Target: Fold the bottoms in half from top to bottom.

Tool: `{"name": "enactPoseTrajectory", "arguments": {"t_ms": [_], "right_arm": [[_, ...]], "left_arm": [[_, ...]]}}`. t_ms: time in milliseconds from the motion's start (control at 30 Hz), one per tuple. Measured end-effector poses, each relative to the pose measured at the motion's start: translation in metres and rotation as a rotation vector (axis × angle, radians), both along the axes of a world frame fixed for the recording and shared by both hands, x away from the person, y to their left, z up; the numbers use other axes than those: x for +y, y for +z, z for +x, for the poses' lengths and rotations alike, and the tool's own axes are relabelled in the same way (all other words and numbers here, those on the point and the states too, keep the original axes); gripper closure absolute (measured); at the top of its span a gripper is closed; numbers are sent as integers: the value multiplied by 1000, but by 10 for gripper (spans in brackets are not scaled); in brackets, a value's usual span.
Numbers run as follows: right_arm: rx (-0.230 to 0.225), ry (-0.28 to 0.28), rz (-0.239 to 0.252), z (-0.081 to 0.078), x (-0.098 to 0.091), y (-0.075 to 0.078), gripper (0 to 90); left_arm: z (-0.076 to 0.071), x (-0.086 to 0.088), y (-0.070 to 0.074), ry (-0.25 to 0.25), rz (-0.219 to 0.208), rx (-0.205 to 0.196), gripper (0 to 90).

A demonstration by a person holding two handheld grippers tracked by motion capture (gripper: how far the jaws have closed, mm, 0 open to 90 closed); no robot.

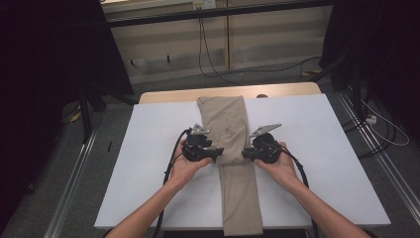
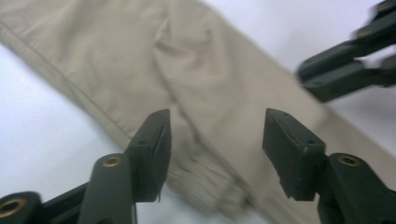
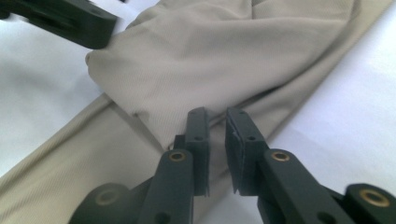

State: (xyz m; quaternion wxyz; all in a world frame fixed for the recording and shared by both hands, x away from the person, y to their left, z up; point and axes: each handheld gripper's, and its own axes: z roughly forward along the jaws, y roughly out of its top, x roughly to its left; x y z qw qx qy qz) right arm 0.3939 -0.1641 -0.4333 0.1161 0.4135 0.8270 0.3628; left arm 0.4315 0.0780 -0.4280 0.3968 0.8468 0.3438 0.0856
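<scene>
Beige trousers lie lengthwise down the middle of the white table, the upper part folded over, one end hanging past the near edge. My left gripper is at the cloth's left edge and my right gripper at its right edge, tips facing each other. In the left gripper view, my left gripper stands wide open above the trousers, pads clear of the cloth. In the right gripper view, my right gripper shows a narrow gap with nothing pinched, just over the fold edge of the trousers.
A wooden strip runs along the table's far edge. Cables trail on the floor beyond it and at the right. Metal rails flank the table. White table surface stretches out on both sides of the trousers.
</scene>
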Motion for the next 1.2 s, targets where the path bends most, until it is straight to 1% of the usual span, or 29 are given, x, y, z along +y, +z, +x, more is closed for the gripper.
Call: {"name": "enactPoseTrajectory", "arguments": {"t_ms": [67,100,133,167,200,233,267,300,333,400,467,500,533,600,633,667,700,733,767,800,833,933,1000,1033,1067,1100,1133,1167,1200], "right_arm": [[-10,10,11,0,2,2,772],[-11,12,18,1,3,3,760],[-6,12,22,1,4,2,744],[-6,16,22,3,5,1,721],[-5,11,25,4,5,0,698],[-3,7,35,5,6,-1,680],[0,7,69,7,5,-2,679],[0,4,84,8,5,-2,676],[-12,-3,95,7,5,-2,670],[-11,12,94,6,5,-1,670],[-6,12,108,4,5,-1,661],[-2,21,111,3,6,-2,661],[-4,31,95,2,8,-4,650],[4,44,112,0,9,-6,642],[5,52,102,-1,11,-6,643],[-2,62,77,-1,14,-7,665],[-8,64,57,-2,15,-7,706],[-13,69,54,-2,16,-8,776],[-13,73,59,-3,16,-8,873],[-19,73,67,-5,15,-6,900],[-24,69,66,-6,14,-4,900],[-24,84,72,-16,6,1,900],[-10,93,82,-24,-1,2,900],[-9,94,81,-28,-4,2,900],[-7,93,76,-33,-8,1,900],[-4,97,75,-37,-10,1,900],[-1,97,71,-42,-13,0,900],[3,97,67,-45,-15,0,900],[11,98,64,-49,-17,0,900]], "left_arm": [[5,-1,-8,17,-12,47,442],[6,-1,-10,20,-25,57,490],[6,-1,-11,7,-22,68,584],[6,-1,-12,2,-21,68,718],[6,-1,-11,4,-17,73,813],[6,0,-11,1,-30,80,874],[5,1,-9,3,-38,77,891],[4,3,-7,-5,-46,85,896],[3,4,-6,-3,-47,80,898],[2,8,-4,-1,-53,79,900],[1,11,-3,-5,-52,75,900],[0,12,-4,3,-53,77,900],[-1,12,-4,8,-58,82,900],[-3,15,-4,-5,-74,98,900],[-5,15,-4,-8,-76,98,900],[-7,15,-4,-6,-73,93,900],[-10,15,-4,-9,-67,84,900],[-11,15,-3,-14,-68,91,900],[-14,16,-3,-15,-75,89,900],[-15,17,-2,-25,-74,88,900],[-19,18,-1,-31,-80,84,900],[-30,20,0,-61,-98,99,899],[-38,19,0,-81,-111,114,899],[-45,17,-1,-93,-86,96,899],[-50,15,-2,-107,-77,92,899],[-53,15,-2,-123,-69,97,898],[-56,14,-2,-125,-70,94,898],[-60,14,-2,-139,-56,96,896],[-63,13,-3,-146,-44,83,894]]}}
